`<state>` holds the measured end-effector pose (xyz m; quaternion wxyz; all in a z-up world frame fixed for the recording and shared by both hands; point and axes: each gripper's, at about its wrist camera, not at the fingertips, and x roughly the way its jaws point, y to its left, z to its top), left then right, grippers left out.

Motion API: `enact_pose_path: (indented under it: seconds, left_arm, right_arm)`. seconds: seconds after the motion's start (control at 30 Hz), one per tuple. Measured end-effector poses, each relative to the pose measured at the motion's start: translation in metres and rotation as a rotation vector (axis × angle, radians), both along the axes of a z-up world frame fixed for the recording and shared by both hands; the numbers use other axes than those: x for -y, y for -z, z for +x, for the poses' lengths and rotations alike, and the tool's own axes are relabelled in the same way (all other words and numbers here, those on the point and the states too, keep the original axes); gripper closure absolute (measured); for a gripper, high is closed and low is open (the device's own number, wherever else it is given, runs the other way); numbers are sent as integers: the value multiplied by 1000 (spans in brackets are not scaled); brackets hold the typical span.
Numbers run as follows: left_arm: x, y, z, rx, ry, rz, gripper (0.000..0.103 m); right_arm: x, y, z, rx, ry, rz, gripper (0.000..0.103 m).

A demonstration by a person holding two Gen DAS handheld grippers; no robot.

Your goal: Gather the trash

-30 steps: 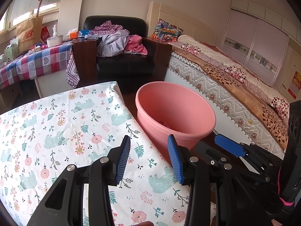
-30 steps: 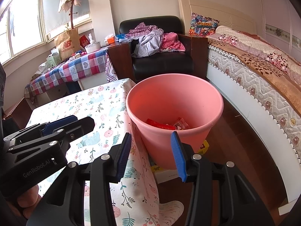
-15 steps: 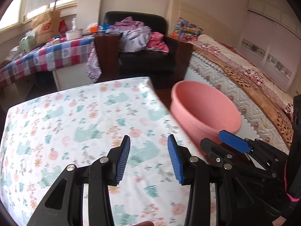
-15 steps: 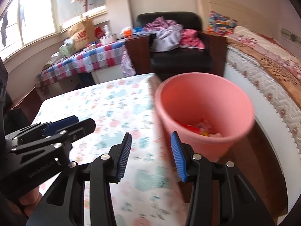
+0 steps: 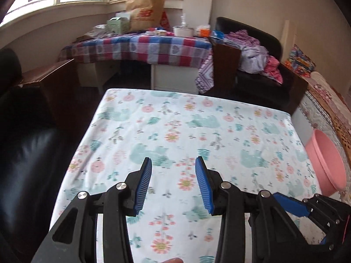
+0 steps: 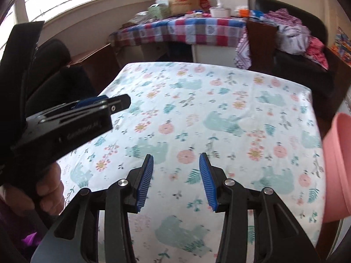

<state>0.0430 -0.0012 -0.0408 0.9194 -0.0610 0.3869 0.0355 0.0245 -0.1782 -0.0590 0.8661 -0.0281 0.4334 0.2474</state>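
The pink trash bucket (image 5: 326,162) stands off the right edge of the table with the floral cloth (image 5: 186,127); it also shows at the right edge of the right wrist view (image 6: 337,166). No trash shows on the cloth. My left gripper (image 5: 173,171) is open and empty above the near middle of the table. My right gripper (image 6: 175,168) is open and empty above the near part of the cloth (image 6: 219,109). The left gripper also shows from the side in the right wrist view (image 6: 105,107).
A black sofa (image 5: 24,144) lies left of the table. Behind it stand a plaid-covered table (image 5: 140,48) with bags and boxes, and a black armchair (image 5: 258,63) piled with clothes. A bed (image 5: 326,100) runs along the right.
Both grippers swung left, from facing the pink bucket to facing the floral table. The bucket slid to the right edge of both views. Both jaws stayed open.
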Motion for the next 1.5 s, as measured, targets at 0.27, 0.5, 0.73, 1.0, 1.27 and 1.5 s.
enact_pose_path:
  seconds: [0.27,0.5,0.73,1.0,1.27,1.5]
  left_arm:
    - [-55,27,7,-66,-130,5,63]
    - [-62,47,16,-108,-149,10,63]
    - [-54,48,22,-123,-121,41,50]
    - [-45,52,28,-147,-99,92,38]
    - [-45,52,29,-150,-109,99,37]
    - [-46,53,28,-152,-125,98,34]
  right_arm:
    - [-82,14,-7,-9,-251,-39,59]
    - [-88,21,-3,-34,-292,-65,59]
    - [-94,24,-1,28,-338,-99,44]
    - [-90,28,12,1,-269,-119,12]
    - [-94,30,15,5,-257,-142,10]
    - [-100,33,14,5,-275,-145,4]
